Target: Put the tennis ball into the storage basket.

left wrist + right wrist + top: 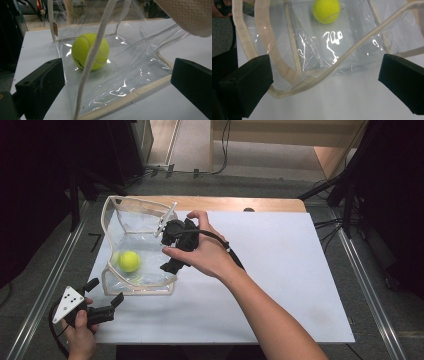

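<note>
Beside the clear bag's right edge, the right gripper [169,251] sits in the person's right hand [207,252], jaws spread wide and empty. At the table's near-left corner, the left gripper [104,296] points at the bag with jaws also wide apart, gripping nothing. Between them, the transparent tote bag [135,247] with cream trim rests on the white table [280,270], a yellow tennis ball [129,261] inside it.
</note>
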The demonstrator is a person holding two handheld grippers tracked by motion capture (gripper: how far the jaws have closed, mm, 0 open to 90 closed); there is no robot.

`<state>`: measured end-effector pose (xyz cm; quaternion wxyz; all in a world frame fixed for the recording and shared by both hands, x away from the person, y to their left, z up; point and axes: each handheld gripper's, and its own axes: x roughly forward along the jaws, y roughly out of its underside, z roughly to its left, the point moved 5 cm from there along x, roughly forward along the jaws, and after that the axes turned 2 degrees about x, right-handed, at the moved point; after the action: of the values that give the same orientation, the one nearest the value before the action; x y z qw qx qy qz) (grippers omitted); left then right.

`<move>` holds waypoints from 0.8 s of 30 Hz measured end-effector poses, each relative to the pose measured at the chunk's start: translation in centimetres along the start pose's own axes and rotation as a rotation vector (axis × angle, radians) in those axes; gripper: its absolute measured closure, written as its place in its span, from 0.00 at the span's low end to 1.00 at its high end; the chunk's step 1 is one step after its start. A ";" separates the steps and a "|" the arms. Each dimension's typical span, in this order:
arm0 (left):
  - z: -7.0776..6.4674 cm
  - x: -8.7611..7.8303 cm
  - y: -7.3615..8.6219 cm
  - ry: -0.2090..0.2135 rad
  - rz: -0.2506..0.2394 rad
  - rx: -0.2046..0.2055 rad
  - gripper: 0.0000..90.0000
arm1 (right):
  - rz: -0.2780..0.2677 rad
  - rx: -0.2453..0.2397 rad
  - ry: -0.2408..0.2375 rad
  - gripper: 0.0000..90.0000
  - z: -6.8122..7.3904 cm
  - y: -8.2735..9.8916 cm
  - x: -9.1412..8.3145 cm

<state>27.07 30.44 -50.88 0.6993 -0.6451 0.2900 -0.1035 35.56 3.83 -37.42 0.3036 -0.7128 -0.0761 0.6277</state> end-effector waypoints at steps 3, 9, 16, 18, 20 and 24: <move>0.0 0.0 0.0 -0.001 0.000 0.000 0.00 | 0.001 0.007 -0.001 0.00 -0.1 0.6 0.0; 0.0 0.0 0.0 0.002 0.003 0.006 0.00 | 0.002 0.019 -0.006 0.00 -0.2 1.7 0.1; 0.0 0.0 0.0 0.005 0.002 0.006 0.00 | 0.001 0.045 -0.013 0.00 -0.8 3.7 0.2; 0.0 0.0 0.0 0.005 0.002 0.006 0.00 | 0.000 0.056 -0.012 0.00 -0.9 4.2 0.2; 0.0 0.0 0.0 0.004 0.002 0.006 0.00 | 0.006 0.058 -0.009 0.00 -1.2 4.7 0.2; 0.0 0.0 0.0 0.003 0.003 0.005 0.00 | 0.005 0.070 -0.009 0.00 -1.4 5.4 0.3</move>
<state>27.08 30.45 -50.90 0.7008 -0.6425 0.2919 -0.1041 35.49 -0.82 -40.49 0.3264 -0.6990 -0.0539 0.6340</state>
